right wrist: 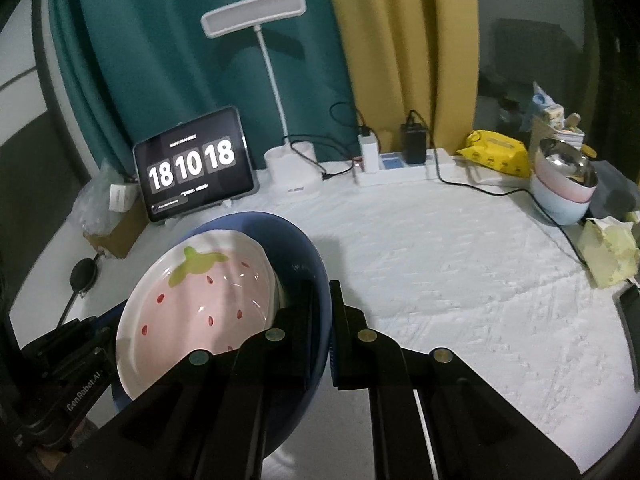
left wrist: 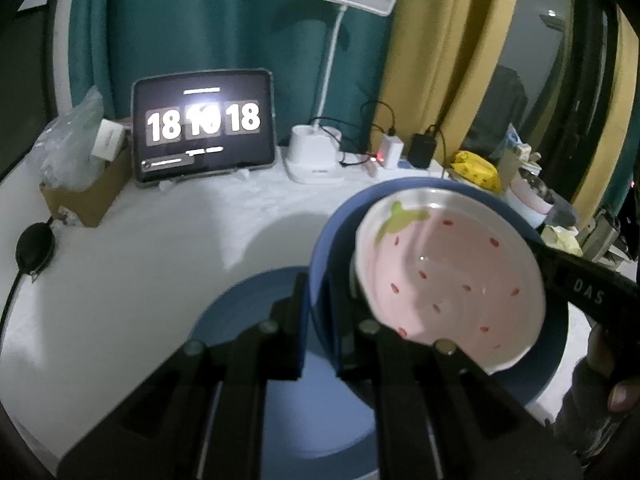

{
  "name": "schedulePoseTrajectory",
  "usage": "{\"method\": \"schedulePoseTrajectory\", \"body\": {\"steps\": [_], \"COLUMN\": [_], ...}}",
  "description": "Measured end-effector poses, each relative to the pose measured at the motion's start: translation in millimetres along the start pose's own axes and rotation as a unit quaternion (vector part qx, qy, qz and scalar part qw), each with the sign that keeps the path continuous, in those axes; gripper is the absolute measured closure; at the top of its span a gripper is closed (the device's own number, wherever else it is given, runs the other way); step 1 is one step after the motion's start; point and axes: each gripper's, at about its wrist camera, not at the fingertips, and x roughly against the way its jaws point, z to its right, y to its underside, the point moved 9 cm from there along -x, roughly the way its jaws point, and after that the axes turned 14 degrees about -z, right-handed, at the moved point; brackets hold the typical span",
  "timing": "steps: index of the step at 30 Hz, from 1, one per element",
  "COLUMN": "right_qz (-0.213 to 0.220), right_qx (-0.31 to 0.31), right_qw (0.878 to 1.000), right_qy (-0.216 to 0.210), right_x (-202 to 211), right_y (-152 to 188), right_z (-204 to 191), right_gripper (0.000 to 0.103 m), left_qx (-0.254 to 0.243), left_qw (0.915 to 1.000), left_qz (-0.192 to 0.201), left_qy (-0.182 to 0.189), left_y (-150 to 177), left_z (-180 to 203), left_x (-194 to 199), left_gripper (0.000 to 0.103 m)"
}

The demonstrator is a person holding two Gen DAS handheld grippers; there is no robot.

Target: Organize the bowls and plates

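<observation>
A blue bowl (left wrist: 532, 376) holds a pink strawberry-pattern plate (left wrist: 452, 280) and is lifted above the white table. My left gripper (left wrist: 320, 312) is shut on the bowl's left rim. My right gripper (right wrist: 322, 320) is shut on the bowl's (right wrist: 296, 248) right rim, with the strawberry plate (right wrist: 200, 300) inside it. A second blue plate (left wrist: 248, 304) lies on the table under the left gripper. The right gripper's body shows at the right of the left wrist view (left wrist: 580, 284). The left gripper's body shows at the lower left of the right wrist view (right wrist: 64, 380).
A tablet clock (right wrist: 194, 166), a white desk lamp (right wrist: 290, 170) and a power strip with chargers (right wrist: 400, 170) stand along the back. Stacked bowls (right wrist: 564, 184), a yellow packet (right wrist: 496, 154) and a tissue pack (right wrist: 612, 252) sit at the right. A cardboard box (left wrist: 88, 196) is at the left.
</observation>
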Motion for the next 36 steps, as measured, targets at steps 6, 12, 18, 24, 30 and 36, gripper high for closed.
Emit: {"method": "schedulePoseTrajectory", "body": {"steps": [6, 12, 18, 24, 30, 36], "right_qz": [-0.012, -0.025, -0.038, -0.046, -0.048, -0.048], "right_qx": [0.01, 0.019, 0.021, 0.021, 0.02, 0.017], "right_qw": [1.0, 0.999, 0.999, 0.999, 0.998, 0.999], "right_qy": [-0.004, -0.009, -0.013, -0.016, -0.019, -0.015], "right_x": [-16.0, -34.9, -51.1, -61.3, -67.5, -71.3], "right_y": [-2.6, -4.7, -4.5, -4.0, -4.7, -4.1], "right_z": [-18.2, -35.2, -44.2, -48.1, -48.3, -46.0], "right_gripper": [0.095, 0.095, 0.095, 0.095, 0.093, 0.092], "left_qx": [0.012, 0.019, 0.022, 0.021, 0.014, 0.003], "left_qw": [0.9999, 0.9996, 0.9992, 0.9989, 0.9988, 0.9982], "left_qz": [-0.005, -0.011, -0.02, -0.024, -0.022, -0.013], "left_qy": [-0.008, -0.019, -0.028, -0.033, -0.043, -0.058], "left_y": [0.3, 0.9, 2.2, 0.8, -1.6, -4.6], "left_z": [-22.7, -41.2, -53.7, -60.6, -62.2, -61.6], "left_x": [-4.2, -10.4, -18.4, -23.7, -24.2, -24.8], "left_gripper": [0.095, 0.095, 0.095, 0.095, 0.095, 0.095]}}
